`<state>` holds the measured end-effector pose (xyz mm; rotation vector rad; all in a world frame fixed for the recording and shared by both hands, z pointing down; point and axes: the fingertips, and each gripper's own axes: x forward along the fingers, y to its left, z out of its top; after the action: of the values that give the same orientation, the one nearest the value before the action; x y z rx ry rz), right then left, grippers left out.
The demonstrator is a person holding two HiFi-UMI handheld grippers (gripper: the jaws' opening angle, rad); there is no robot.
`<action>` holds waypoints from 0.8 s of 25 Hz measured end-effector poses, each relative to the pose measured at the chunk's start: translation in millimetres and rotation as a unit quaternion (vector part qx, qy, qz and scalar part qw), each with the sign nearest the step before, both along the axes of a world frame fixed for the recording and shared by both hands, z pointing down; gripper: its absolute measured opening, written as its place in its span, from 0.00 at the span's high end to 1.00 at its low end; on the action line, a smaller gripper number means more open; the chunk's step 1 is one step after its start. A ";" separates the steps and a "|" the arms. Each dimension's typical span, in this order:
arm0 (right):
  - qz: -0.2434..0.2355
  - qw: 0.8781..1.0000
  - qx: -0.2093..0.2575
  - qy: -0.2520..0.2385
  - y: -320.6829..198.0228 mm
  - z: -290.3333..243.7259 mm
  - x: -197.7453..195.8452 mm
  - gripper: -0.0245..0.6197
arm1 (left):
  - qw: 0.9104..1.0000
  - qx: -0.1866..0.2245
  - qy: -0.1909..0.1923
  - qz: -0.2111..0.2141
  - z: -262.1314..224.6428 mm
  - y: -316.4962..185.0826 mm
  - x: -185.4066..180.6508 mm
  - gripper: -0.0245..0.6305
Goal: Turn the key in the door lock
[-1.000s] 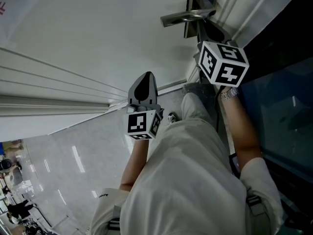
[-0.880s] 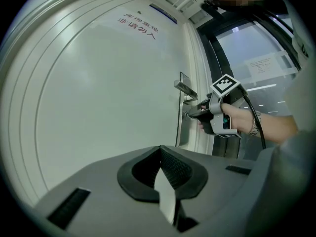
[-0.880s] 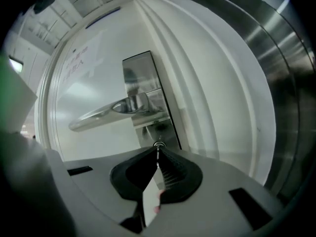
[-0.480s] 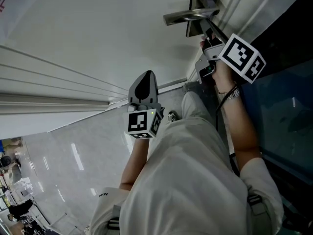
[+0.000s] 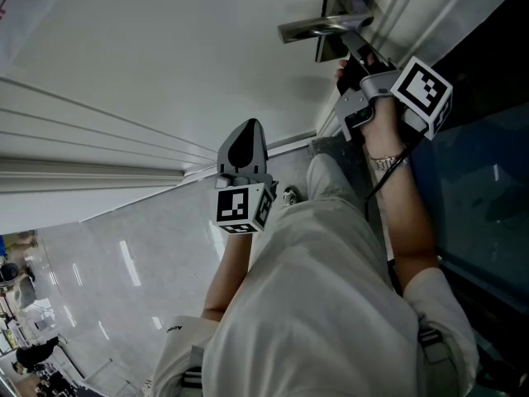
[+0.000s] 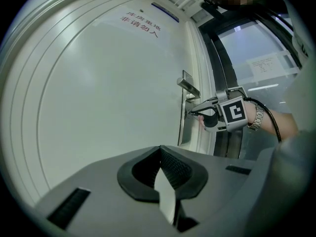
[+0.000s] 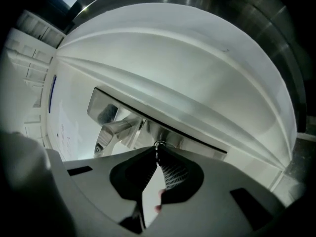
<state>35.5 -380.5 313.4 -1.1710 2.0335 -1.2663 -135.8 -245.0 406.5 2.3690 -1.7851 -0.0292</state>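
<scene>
Head view: the right hand-held gripper (image 5: 351, 56) is at the door lock (image 5: 327, 50), under the door handle (image 5: 318, 28). The left hand-held gripper (image 5: 245, 139) hangs well apart.
Left gripper view: its jaws are together, holding nothing.
Right gripper view: jaws pinch the key (image 7: 159, 145) in the lock.

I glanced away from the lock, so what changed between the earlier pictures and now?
The right gripper, shut on the key, rolled about its own axis: its marker cube swung over to the right in the head view. Nothing was let go. The left gripper, shut and empty, and the door handle stayed put.
</scene>
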 end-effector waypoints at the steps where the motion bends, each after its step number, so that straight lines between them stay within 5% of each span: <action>1: 0.000 1.000 -0.005 -0.009 0.2 0.5 0.8 0.94 | 1.000 0.000 0.000 -0.001 0.2 0.4 -0.8 0.95; 8: 0.001 0.998 -0.024 -0.061 3.1 0.9 0.8 0.93 | 1.000 0.000 -0.001 -0.009 -1.8 3.3 -8.3 0.95; 20: -0.011 0.997 -0.015 -0.070 -1.1 4.9 1.0 0.92 | 1.000 0.000 0.001 -0.010 -0.5 -0.1 -4.8 0.95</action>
<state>36.5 -381.6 318.2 -1.0444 1.9372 -1.3553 -140.6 -245.1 406.0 2.3503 -1.8074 -0.0343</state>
